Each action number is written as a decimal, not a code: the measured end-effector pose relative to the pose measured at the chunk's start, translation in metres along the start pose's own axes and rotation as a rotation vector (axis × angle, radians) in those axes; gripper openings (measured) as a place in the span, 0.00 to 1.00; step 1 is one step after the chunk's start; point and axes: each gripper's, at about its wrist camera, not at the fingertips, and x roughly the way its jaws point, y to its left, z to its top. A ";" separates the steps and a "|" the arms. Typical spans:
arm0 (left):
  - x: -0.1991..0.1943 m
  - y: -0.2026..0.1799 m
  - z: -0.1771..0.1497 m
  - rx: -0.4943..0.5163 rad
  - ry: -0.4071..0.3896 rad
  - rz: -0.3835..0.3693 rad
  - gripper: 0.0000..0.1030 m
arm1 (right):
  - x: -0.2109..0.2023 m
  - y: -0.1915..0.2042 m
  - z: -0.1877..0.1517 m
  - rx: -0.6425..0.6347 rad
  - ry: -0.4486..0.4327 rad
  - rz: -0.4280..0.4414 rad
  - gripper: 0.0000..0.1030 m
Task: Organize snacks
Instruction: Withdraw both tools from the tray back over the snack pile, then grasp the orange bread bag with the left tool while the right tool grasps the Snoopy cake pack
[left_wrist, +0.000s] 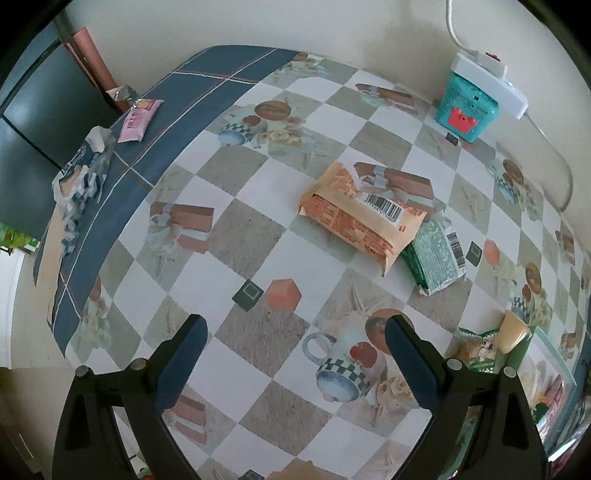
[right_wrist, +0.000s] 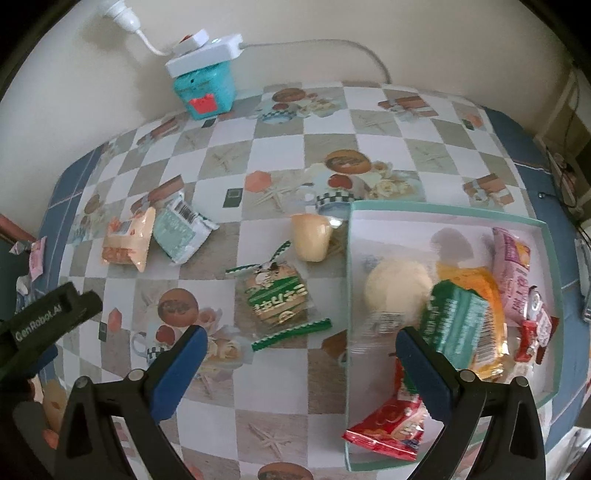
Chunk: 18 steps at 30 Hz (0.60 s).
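Both tools: our left tool (left_wrist: 293, 349) and right tool (right_wrist: 297, 360) gape wide, empty.
Tabletop (right_wrist: 258, 398): we see an orange packet (left_wrist: 364, 212) touching a green packet (left_wrist: 434, 254).

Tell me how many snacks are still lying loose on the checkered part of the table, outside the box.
4: the orange packet and pale green packet side by side at left, the cream bun by the box corner, and the green-striped cracker mid-table. Others may be out of view.

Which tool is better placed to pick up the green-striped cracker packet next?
Probably the right tool: open, with the cracker packet lying just ahead, beside the box. The left tool faces other packets.
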 end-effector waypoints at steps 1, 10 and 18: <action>0.001 0.000 0.000 0.001 0.002 -0.004 0.94 | 0.002 0.000 0.000 0.002 0.003 0.006 1.00; 0.017 0.006 0.007 0.002 0.044 -0.069 0.94 | 0.003 -0.024 0.008 0.093 -0.030 0.052 1.00; 0.026 0.007 0.012 0.017 0.057 -0.086 0.94 | 0.003 -0.008 0.011 0.069 -0.076 0.141 0.86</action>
